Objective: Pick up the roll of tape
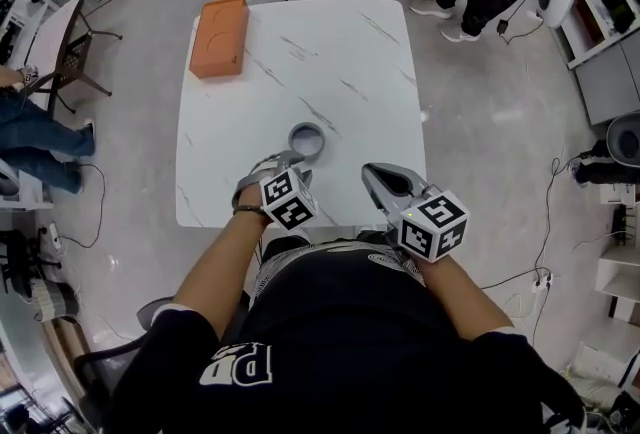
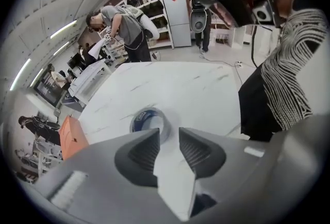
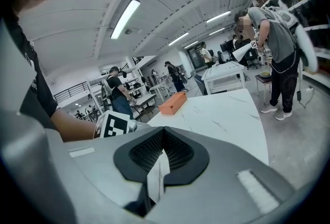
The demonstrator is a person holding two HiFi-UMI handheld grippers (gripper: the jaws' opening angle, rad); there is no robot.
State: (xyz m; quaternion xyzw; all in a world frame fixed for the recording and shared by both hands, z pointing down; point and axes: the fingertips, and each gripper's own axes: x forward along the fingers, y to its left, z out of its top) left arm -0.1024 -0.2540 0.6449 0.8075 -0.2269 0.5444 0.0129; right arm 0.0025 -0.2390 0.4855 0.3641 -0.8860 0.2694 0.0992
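Left gripper (image 2: 169,134), at lower centre, has its jaws apart and empty. The tape (image 1: 307,139) lies flat on the table (image 1: 300,52) just beyond its tips. Right gripper (image 3: 162,135), at lower right, is closed and empty.

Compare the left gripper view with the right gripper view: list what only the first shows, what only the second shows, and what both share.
Only the left gripper view: the roll of tape, lying flat on the table just beyond the left tongs, which stand apart with nothing between them. Only the right gripper view: the right tongs, closed together and empty, and the marker cube of the left tongs. Both: the white marbled table and the orange box on it.
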